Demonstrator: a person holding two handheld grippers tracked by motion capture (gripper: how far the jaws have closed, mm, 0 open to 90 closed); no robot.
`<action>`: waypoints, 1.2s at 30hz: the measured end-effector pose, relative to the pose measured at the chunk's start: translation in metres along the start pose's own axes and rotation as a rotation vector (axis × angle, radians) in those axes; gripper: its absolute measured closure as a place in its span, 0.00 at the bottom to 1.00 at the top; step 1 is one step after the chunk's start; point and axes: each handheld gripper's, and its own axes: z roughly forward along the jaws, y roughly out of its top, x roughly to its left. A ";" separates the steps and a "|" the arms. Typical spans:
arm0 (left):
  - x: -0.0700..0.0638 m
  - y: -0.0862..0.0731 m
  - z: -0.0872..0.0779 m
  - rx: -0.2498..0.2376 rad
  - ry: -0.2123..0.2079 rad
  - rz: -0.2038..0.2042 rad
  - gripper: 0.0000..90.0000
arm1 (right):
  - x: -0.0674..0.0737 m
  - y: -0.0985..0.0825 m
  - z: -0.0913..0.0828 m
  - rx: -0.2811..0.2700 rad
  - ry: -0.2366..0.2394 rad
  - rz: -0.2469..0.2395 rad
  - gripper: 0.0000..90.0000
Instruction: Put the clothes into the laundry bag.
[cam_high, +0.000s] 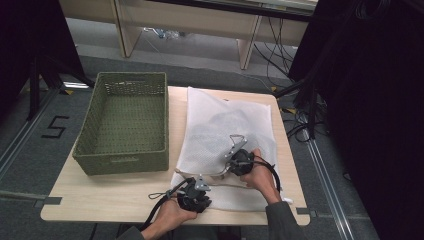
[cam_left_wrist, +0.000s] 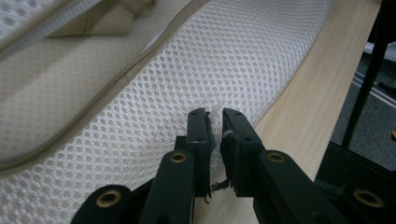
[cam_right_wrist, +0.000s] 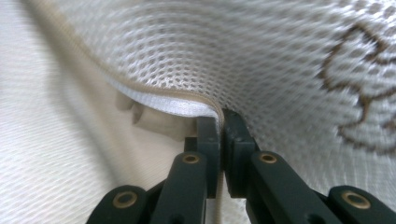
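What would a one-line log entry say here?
left gripper: pinching mesh bag edge | right gripper: clamped on bag's trimmed opening | basket: empty

basket (cam_high: 125, 125): green, woven, stood on table's left | table (cam_high: 100, 200): pale wood | floor: a "5" (cam_high: 55, 127) marked

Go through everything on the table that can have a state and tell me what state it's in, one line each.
Mesh laundry bag: lying flat on the table, zipper edge open, upper flap lifted.
Green basket: upright, empty.
Left tool: nearly shut, pinching the bag's mesh near the table edge.
Right tool: shut on the bag's beige-trimmed edge, holding it up.
Table: bearing the bag and basket.
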 end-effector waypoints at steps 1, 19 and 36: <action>0.000 0.000 0.000 0.000 0.001 0.000 0.90 | 0.006 0.000 -0.008 -0.020 0.009 -0.026 0.98; -0.005 0.005 -0.012 -0.041 -0.016 0.026 0.88 | 0.031 -0.004 0.001 0.073 0.067 -0.098 0.97; 0.047 -0.050 -0.091 -0.028 0.129 -0.128 0.48 | 0.028 -0.006 0.002 0.069 0.063 -0.078 0.95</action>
